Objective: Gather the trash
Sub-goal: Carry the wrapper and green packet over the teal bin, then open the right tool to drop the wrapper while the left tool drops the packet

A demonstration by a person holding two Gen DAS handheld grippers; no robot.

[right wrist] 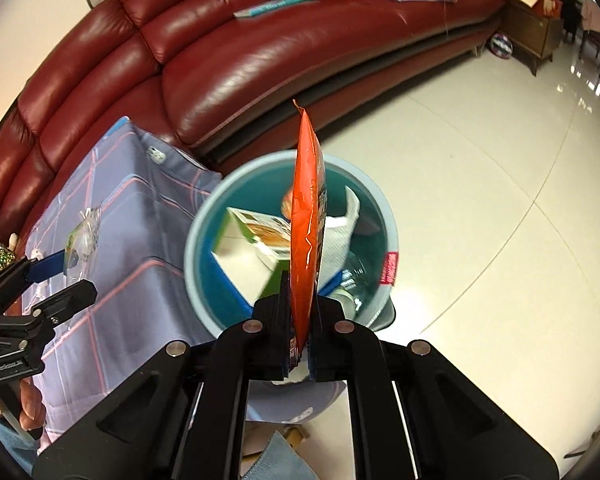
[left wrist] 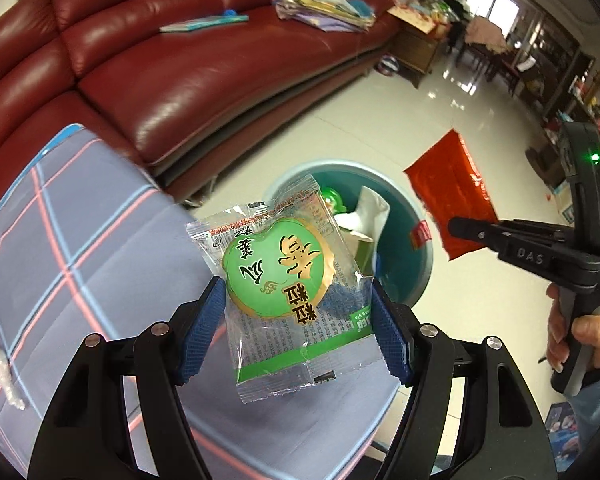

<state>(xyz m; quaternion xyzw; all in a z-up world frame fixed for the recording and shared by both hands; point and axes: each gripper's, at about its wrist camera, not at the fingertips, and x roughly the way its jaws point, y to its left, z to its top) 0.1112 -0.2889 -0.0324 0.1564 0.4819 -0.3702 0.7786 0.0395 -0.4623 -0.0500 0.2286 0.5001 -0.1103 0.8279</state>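
My left gripper (left wrist: 296,320) is shut on a clear snack wrapper with a green label (left wrist: 284,280) and holds it above the table edge, near the blue trash bin (left wrist: 416,248). My right gripper (right wrist: 300,320) is shut on an orange foil packet (right wrist: 306,216), held edge-on right over the bin (right wrist: 204,240). The same packet (left wrist: 452,196) and the right gripper (left wrist: 460,226) show in the left wrist view beyond the bin. The left gripper (right wrist: 60,276) with its wrapper (right wrist: 82,240) shows at the left of the right wrist view. The bin holds a carton (right wrist: 252,248), white paper and other trash.
A table with a blue checked cloth (left wrist: 80,248) stands left of the bin. A crumpled clear wrapper (left wrist: 0,372) lies on it. A red leather sofa (left wrist: 200,72) runs behind, with a book and a stack of papers. The floor is glossy white tile (right wrist: 480,200).
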